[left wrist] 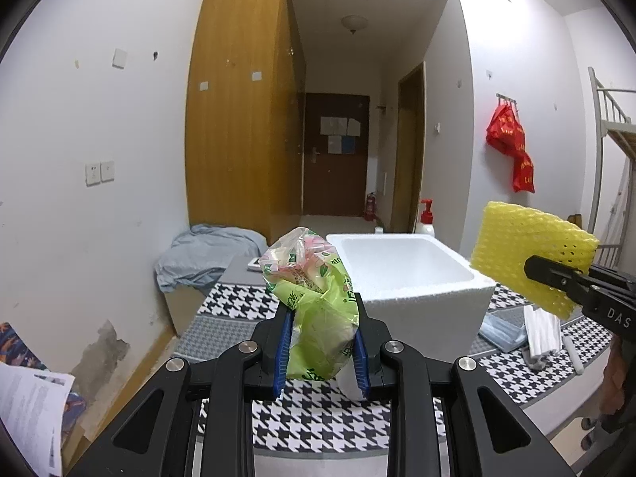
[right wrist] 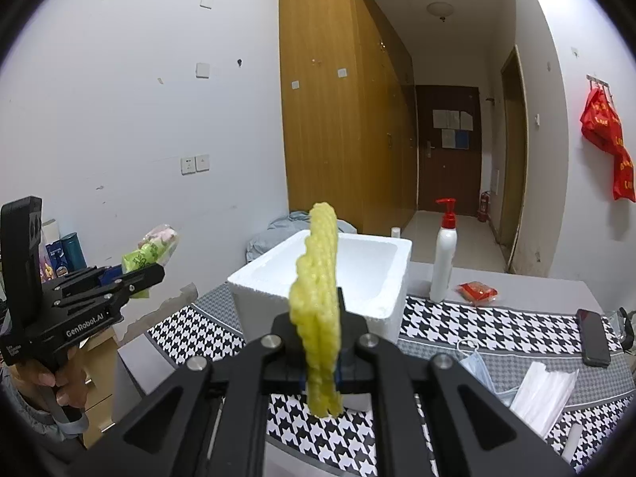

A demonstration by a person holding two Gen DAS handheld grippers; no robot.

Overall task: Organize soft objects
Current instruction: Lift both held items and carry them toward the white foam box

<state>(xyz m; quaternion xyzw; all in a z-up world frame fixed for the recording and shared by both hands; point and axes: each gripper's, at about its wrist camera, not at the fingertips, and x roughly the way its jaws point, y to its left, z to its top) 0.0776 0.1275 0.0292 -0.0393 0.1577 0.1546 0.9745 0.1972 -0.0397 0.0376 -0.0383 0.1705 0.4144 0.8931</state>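
The left hand-held gripper (left wrist: 321,351) grips a crumpled green plastic bag (left wrist: 314,302) between its blue pads, held in the air above the houndstooth tabletop (left wrist: 318,417). The right hand-held gripper (right wrist: 321,373) pinches a yellow foam net (right wrist: 318,298) edge-on, also lifted. Beyond both sits an open white foam box (left wrist: 417,274) on the tabletop, with a white pump bottle (right wrist: 443,254) behind it.

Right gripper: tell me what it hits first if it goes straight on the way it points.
Probably the white foam box. The right gripper, shut on the yellow foam net, points at the box's near wall, with only patterned tablecloth between; depth is uncertain.
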